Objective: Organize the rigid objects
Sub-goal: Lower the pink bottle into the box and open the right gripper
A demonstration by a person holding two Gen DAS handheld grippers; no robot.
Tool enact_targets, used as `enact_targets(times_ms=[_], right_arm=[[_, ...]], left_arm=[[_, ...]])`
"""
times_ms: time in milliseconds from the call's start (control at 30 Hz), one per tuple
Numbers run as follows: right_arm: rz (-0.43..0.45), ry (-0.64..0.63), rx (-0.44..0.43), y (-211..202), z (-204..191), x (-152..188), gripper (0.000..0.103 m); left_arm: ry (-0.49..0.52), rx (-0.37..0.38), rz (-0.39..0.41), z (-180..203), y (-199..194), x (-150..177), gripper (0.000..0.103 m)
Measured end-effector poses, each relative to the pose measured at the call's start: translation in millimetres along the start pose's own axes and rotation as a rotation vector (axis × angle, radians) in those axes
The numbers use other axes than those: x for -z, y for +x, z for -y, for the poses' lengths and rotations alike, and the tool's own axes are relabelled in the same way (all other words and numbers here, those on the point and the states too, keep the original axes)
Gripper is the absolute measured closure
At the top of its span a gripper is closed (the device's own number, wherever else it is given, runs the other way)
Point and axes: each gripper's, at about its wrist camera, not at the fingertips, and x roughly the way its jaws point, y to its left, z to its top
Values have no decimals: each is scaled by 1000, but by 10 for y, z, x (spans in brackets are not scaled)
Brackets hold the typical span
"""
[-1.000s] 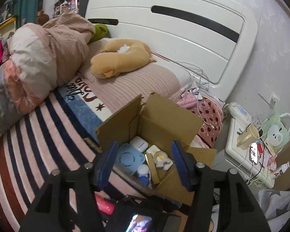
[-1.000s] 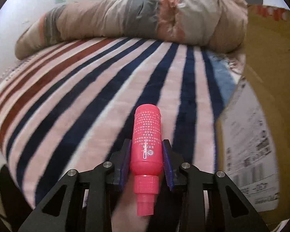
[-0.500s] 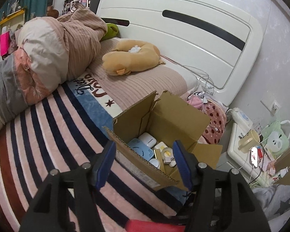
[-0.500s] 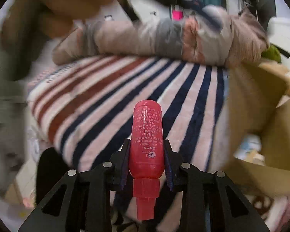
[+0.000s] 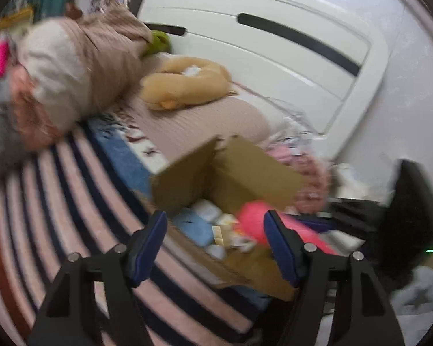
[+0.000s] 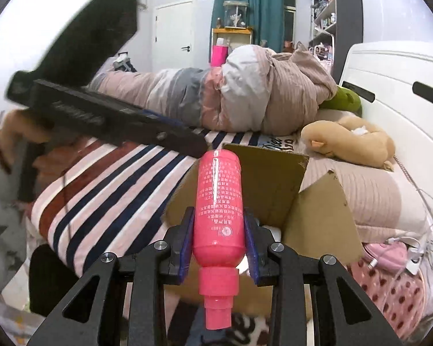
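My right gripper (image 6: 218, 242) is shut on a pink bottle (image 6: 218, 199), cap toward the camera, held just above the near edge of an open cardboard box (image 6: 320, 219) on the striped bed. In the left wrist view the same bottle (image 5: 252, 220) shows blurred over the box (image 5: 245, 170), which holds several small white and blue items (image 5: 194, 227). My left gripper (image 5: 215, 240) is open and empty, hovering in front of the box. It shows as a black shape (image 6: 106, 115) at the upper left of the right wrist view.
A striped blanket (image 6: 106, 181) covers the bed. A rolled duvet (image 6: 239, 98) lies along its far side. A tan plush cushion (image 6: 352, 141) lies by the white headboard (image 5: 274, 49). Pink items and cables (image 6: 389, 256) sit right of the box.
My right gripper has lifted the pink bottle off the blanket and swung it right to the box. My left gripper has shifted slightly; its view is now blurred.
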Motion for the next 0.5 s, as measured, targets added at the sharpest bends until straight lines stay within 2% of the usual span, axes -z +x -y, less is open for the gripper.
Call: enact_targets(times_ms=[200,267,367,500], right_arm=[[17,-18,-36,208,47,-140,76],[26,-33,-22,248,36,-186,76],[40,-35,-13,274,59,-239,76],[104,-30,-3,222,58,-246,76]], left_arm=[[-15,15,-12,0,107,-43,37],[-23,17,-14,-8,130,-47,37],[-38,41,-14,-20,118,-32,37],[-82,116,-9,-57,120,-53,37]])
